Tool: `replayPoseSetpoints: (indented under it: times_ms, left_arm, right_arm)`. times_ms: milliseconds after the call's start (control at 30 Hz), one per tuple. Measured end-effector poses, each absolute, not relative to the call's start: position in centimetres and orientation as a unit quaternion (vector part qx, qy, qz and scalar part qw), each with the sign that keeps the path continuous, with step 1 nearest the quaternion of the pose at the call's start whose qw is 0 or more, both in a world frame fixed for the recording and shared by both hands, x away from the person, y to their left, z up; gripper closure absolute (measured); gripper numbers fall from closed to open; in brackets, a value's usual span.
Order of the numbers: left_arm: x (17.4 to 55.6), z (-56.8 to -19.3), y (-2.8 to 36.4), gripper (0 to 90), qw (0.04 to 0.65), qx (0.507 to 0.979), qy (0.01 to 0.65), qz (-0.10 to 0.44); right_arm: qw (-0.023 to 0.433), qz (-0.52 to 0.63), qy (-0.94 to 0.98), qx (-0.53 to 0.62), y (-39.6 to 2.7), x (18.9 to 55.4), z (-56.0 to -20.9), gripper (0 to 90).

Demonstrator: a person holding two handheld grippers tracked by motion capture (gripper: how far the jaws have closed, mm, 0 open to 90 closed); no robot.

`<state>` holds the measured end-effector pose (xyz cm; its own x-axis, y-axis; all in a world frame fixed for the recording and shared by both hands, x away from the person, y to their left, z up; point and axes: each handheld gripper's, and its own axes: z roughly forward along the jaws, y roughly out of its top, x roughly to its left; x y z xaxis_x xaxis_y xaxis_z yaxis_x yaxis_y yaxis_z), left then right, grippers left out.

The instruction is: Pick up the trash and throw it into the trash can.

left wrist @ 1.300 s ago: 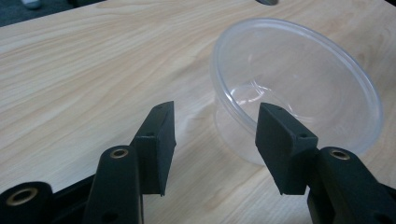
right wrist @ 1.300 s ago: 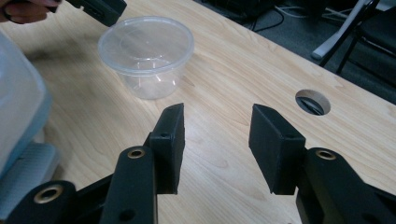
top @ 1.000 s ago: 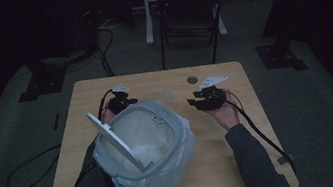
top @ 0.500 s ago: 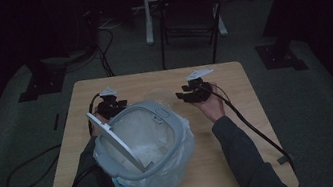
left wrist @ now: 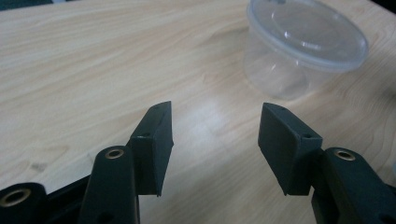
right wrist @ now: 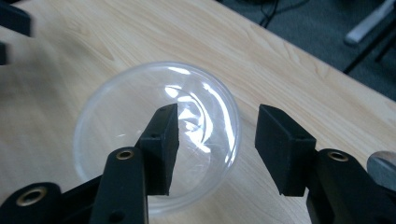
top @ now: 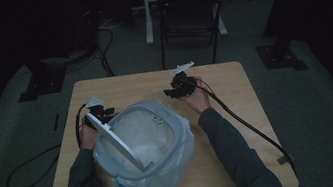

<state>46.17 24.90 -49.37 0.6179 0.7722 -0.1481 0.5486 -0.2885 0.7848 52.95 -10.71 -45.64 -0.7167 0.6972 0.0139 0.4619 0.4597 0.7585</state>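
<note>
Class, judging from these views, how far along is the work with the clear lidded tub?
Done: nothing visibly; the clear tub sits lidded on the table. In hand: the right gripper hovers open above it, the left gripper open beside it. Left: gripping it.

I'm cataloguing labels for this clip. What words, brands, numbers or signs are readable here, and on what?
None can be read.
Clear lidded container: no print or label shows on its lid or wall.
Grey bin with the plastic bag: a small raised patch on the rim, too small to read.
Left gripper and right gripper: plain black, unmarked.
</note>
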Motion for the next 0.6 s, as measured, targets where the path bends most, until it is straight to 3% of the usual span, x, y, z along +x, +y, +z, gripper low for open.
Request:
replayPoseSetpoints:
  times_ms: [600]
  left_arm:
    - [45.3, -50.8, 25.6, 45.7, 0.425, 0.788, 0.428, 0.125]
  right_arm:
    - [0.107, 0.355, 0.867, 0.333, -9.9, 53.9, -47.4, 53.2]
